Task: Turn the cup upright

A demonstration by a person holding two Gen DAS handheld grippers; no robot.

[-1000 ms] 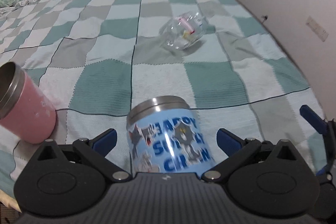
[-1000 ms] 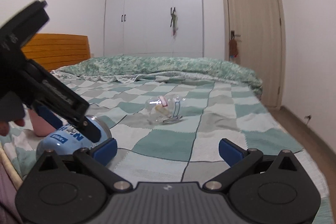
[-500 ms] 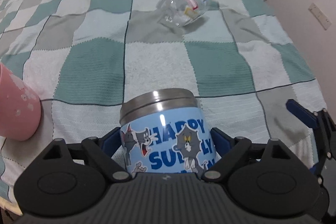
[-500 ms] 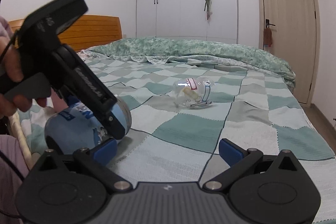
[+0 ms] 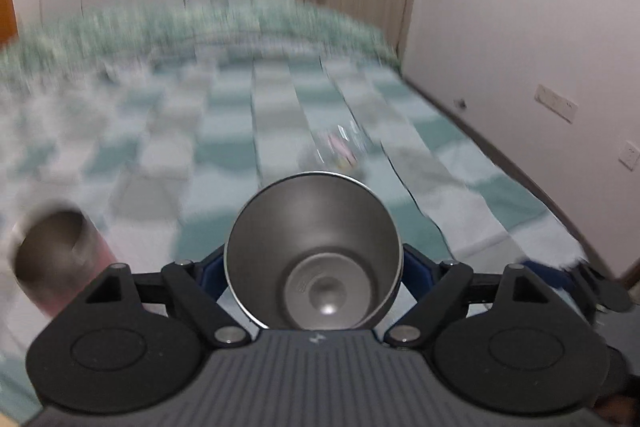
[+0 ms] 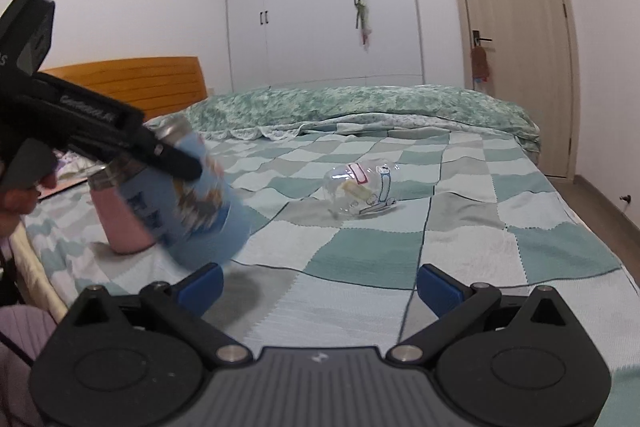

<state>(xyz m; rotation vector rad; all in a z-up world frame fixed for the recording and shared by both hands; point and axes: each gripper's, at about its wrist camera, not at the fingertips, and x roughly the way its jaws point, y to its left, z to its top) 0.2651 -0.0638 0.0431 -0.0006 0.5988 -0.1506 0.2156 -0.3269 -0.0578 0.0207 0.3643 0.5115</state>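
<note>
The left gripper (image 5: pixel 314 273) is clamping the blue cartoon cup (image 5: pixel 313 254), its blue pads pressing on either side of the steel body, and the open mouth is facing straight back at the wrist camera so the shiny inside and round base are showing. From the right wrist view that same cup (image 6: pixel 192 195) is hanging tilted over the near left corner of the checked blanket (image 6: pixel 460 227), steel rim pointing up and to the left; it's blurred, and whether its bottom edge is touching the cloth I can't tell. The pink cup (image 6: pixel 120 223) is sitting right behind it, close against it, near the bed's edge; in the left view it's appearing as a smeared pink cup (image 5: pixel 52 259) with its steel mouth open toward the lens. Further out on the blanket the clear glass mug (image 6: pixel 360 193) is lying on its side, well apart from both. The right gripper (image 6: pixel 320 285) is hovering low over the blanket with its jaws spread wide and nothing between them.
</note>
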